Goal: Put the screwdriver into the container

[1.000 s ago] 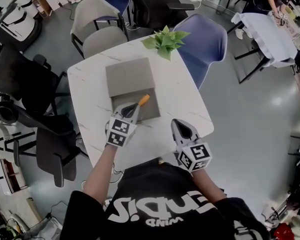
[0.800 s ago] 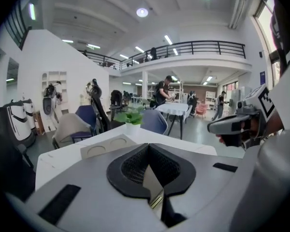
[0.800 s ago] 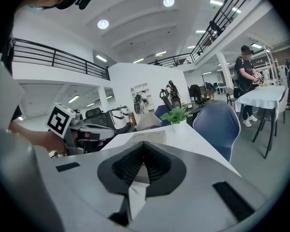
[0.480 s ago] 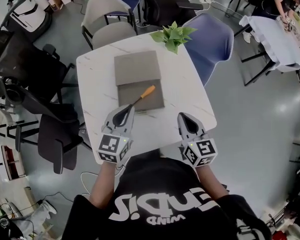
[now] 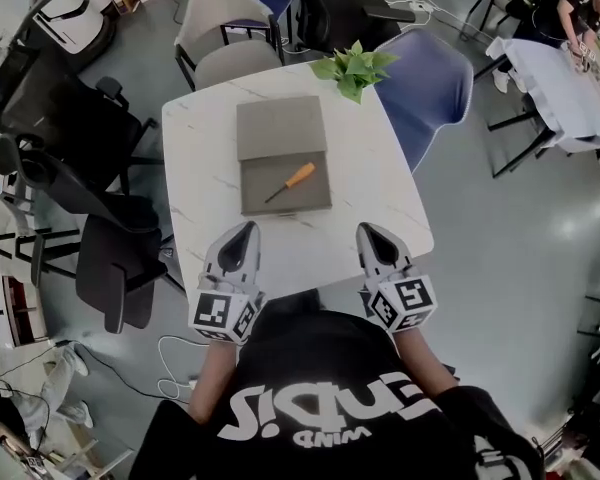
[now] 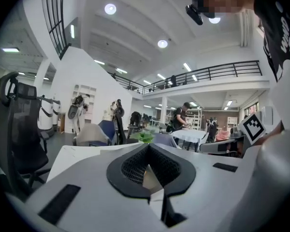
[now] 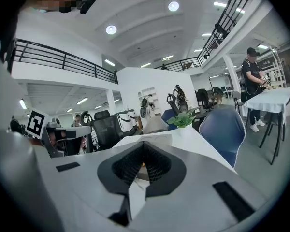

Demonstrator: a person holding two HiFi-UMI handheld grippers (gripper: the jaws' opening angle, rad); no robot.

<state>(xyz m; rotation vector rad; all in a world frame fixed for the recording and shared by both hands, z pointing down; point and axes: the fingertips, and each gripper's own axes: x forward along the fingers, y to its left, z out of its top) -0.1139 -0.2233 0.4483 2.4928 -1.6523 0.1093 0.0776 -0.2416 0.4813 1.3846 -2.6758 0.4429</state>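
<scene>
Left hand-held gripper (image 5: 247, 228) has pulled back from screwdriver (image 5: 291, 181) in container (image 5: 318, 196); right hand-held gripper (image 5: 364, 230) likewise closed, empty.

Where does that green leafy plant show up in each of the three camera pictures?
Head view: plant at the far edge of the white table, top centre.
Left gripper view: plant small, mid-picture, just above the jaws.
Right gripper view: plant right of centre, above the jaws.
Shared landmark: that white table, under the plant in all three.
</scene>
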